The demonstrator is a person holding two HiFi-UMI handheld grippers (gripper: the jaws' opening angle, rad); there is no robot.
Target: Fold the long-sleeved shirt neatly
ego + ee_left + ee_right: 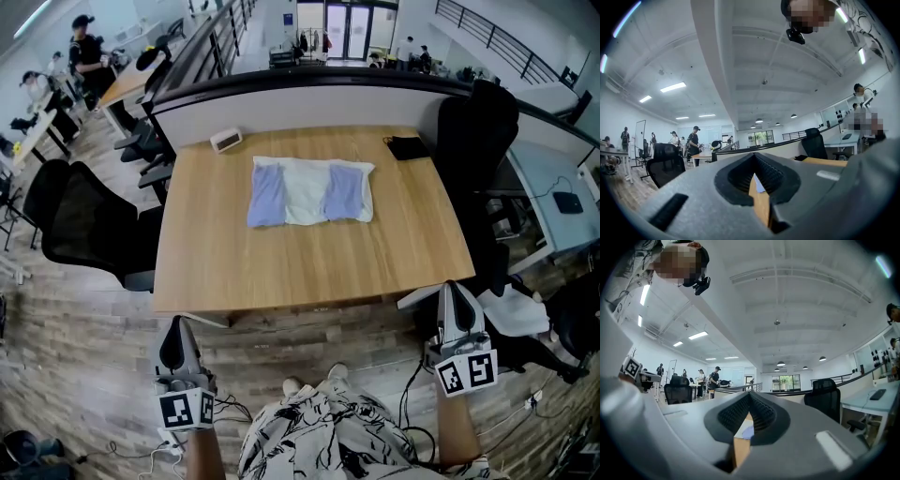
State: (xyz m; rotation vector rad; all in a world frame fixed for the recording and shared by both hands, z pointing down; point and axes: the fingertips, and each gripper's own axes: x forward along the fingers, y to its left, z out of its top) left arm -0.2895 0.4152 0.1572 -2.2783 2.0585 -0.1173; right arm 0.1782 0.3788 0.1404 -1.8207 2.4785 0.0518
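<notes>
nearest, the left gripper (179,326) and right gripper (454,289) hang level just short of the desk (309,267), fingers (684,187) clenched on nothing. the shirt (309,190) (folded, white between blue panels) lies at the desk's far middle.

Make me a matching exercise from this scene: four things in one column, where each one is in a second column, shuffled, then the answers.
Things
1. folded shirt
2. small white box
3. black pouch
4. left gripper

Places
A. far right part of the table
B. off the table, in front of its near edge, at the left end
C. far left part of the table
D. middle of the table, toward the far side

Pairs: 1-D, 2-C, 3-A, 4-B
</notes>
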